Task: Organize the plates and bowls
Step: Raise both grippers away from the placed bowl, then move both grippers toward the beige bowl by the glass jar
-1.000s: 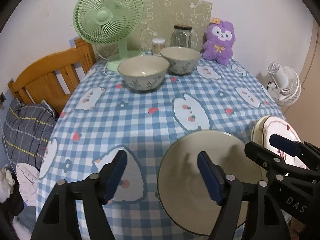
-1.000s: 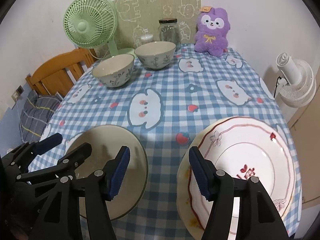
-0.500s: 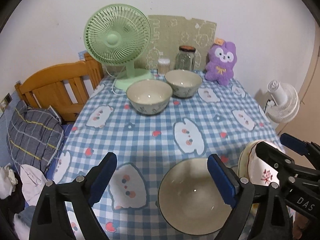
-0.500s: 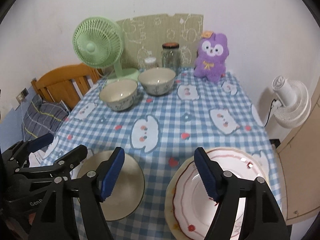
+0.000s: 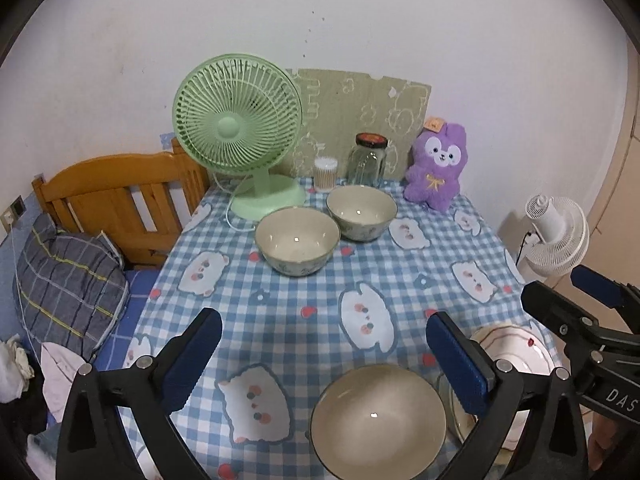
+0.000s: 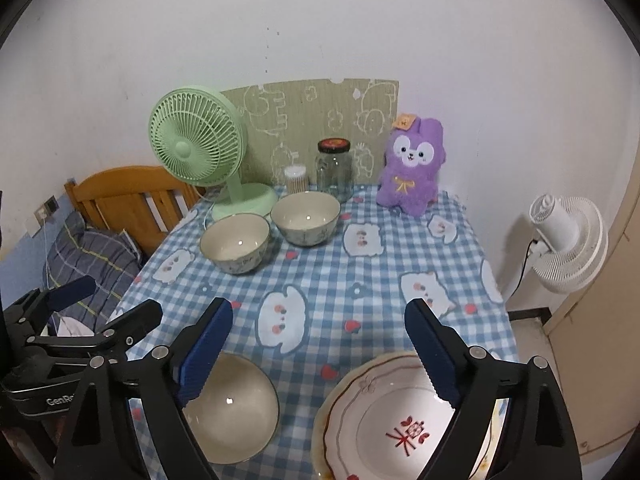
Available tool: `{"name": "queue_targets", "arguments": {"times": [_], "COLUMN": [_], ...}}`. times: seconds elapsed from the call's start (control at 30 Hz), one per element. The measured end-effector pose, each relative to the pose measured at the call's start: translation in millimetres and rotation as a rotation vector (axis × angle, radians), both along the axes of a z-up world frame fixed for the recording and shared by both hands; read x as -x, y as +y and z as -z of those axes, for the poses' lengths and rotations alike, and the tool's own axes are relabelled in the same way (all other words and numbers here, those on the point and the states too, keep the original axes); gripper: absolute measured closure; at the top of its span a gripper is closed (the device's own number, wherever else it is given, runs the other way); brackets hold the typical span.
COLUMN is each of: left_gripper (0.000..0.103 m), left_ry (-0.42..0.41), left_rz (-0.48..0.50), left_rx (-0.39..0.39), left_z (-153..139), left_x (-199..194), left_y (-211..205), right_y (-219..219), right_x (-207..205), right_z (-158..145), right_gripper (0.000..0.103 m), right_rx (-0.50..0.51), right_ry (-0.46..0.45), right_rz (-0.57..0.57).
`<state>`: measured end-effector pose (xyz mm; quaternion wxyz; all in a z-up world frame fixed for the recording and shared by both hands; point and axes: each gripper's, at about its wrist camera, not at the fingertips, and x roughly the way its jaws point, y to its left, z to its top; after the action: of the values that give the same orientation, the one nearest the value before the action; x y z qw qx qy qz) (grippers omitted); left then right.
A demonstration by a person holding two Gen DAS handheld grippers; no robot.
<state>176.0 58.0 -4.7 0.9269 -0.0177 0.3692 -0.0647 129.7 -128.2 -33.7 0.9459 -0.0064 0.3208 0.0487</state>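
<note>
We hold the left tool point(image 5: 320, 356) spread wide and empty above the near edge of the tabletop point(image 5: 304, 292), and the right tool point(image 6: 318, 344) likewise gaping, gripping nothing. Low in the left view sits a plain bowl point(image 5: 378, 420), with the stacked plates point(image 6: 400, 424) at lower right just beside it. Two patterned bowls point(image 5: 297, 240) point(image 5: 362, 213) stand side by side at centre frame, before the green fan point(image 5: 238, 128), glass jar point(image 5: 368, 160) and purple plush point(image 5: 438, 168).
</note>
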Motion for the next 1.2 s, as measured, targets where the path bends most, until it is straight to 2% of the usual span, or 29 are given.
{"name": "queue_targets", "arguments": {"times": [0.2, 0.37, 0.57, 0.73, 0.83, 1.07, 1.2], "left_gripper": [0.000, 0.001, 0.004, 0.004, 0.013, 0.017, 0.020], "left_ry": [-0.035, -0.061, -0.041, -0.034, -0.015, -0.016, 0.002], "left_rz": [-0.030, -0.039, -0.044, -0.044, -0.026, -0.031, -0.030], "left_rx": [0.007, -0.053, -0.041, -0.080, -0.074, -0.078, -0.070], "left_z": [-6, -8, -3, 3, 7, 15, 20], "left_x": [-8, -20, -39, -58, -70, -96, -116], "left_y": [5, 4, 14, 19, 22, 27, 33], "right_y": [4, 12, 22, 29, 35, 47, 55], "right_x": [-9, -22, -45, -64, -77, -104, -125], "right_z": [-7, -9, -3, 4, 8, 15, 19], "right_gripper": [0.013, 0.013, 0.013, 0.013, 0.013, 0.014, 0.019], "right_rx": [0.004, 0.024, -0.014, -0.047, -0.051, -0.045, -0.031], "right_ry": [-0.008, -0.017, 0.005, 0.027, 0.036, 0.034, 0.040], "right_rz": [-0.020, -0.034, -0.054, -0.050, -0.050, -0.040, -0.040]}}
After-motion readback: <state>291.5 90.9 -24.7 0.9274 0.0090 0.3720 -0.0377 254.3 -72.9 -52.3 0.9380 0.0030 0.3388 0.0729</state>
